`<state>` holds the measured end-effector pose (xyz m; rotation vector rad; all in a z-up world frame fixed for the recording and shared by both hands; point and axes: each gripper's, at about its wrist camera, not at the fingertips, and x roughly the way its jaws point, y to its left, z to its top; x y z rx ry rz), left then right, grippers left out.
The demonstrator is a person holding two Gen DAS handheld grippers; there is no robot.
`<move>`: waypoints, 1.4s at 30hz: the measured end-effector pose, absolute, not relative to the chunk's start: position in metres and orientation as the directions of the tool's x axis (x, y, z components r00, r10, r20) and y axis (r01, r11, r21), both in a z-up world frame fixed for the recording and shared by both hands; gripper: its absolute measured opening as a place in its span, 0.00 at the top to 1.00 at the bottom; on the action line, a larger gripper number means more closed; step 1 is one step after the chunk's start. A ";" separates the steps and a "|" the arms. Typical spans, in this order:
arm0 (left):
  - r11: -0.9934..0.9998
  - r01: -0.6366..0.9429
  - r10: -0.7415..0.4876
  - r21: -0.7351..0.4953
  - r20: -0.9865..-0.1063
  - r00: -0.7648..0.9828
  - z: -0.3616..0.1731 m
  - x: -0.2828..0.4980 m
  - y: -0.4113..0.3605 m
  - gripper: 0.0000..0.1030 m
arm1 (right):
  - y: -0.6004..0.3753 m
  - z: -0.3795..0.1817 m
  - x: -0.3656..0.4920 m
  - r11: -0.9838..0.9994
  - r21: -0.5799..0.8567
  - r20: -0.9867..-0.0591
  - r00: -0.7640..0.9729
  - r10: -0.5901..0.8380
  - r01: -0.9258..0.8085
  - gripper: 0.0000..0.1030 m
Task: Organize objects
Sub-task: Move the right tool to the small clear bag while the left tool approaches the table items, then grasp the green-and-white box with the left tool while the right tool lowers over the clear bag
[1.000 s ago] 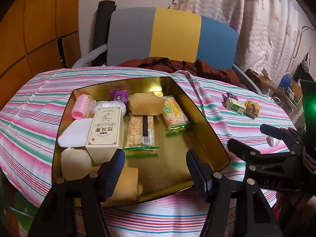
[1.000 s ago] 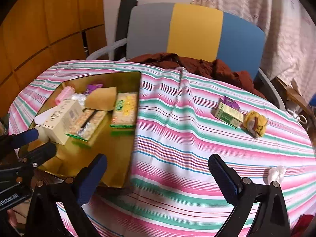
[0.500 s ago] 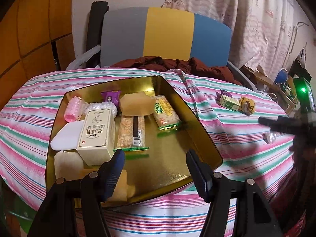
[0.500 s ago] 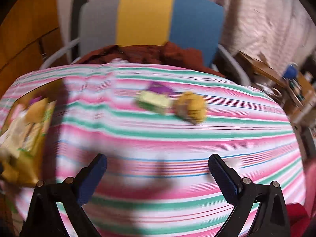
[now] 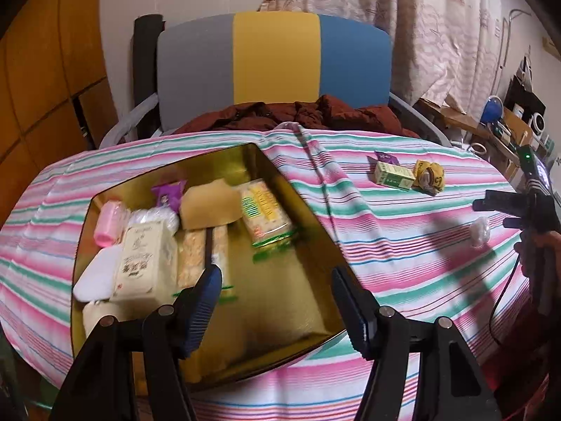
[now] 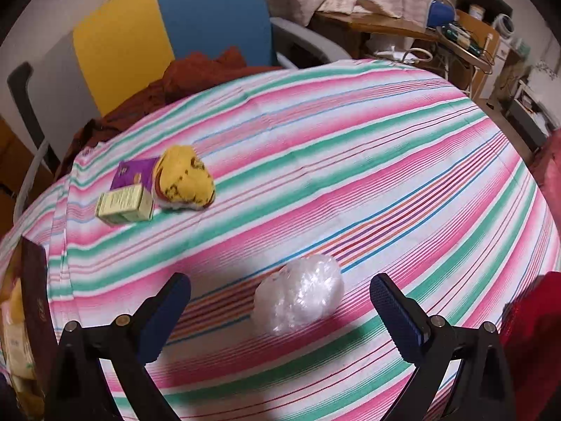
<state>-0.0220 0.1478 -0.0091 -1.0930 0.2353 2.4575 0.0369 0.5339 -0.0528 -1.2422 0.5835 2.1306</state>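
Right gripper [image 6: 280,294] jaws spread wide above clear plastic bundle [image 6: 298,296], gripping nothing, left gripper [image 5: 277,291] gaping empty over gold tin [image 5: 308,217] on striped tablecloth [image 6: 350,161]

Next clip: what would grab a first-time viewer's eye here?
Probably the gold tray on the left of the striped tablecloth, packed with snack packets and a pale carton. Next, the clear crinkly wrapped ball lying alone between the fingers of the open right tool. Farther back, a yellow packet touches a small green box.
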 end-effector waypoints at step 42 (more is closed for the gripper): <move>-0.708 -0.706 0.427 -0.015 -0.805 -0.411 -0.039 -0.027 0.306 0.27 | 0.546 -0.059 0.039 -0.690 0.142 -0.894 -0.391 0.219 -0.710 0.00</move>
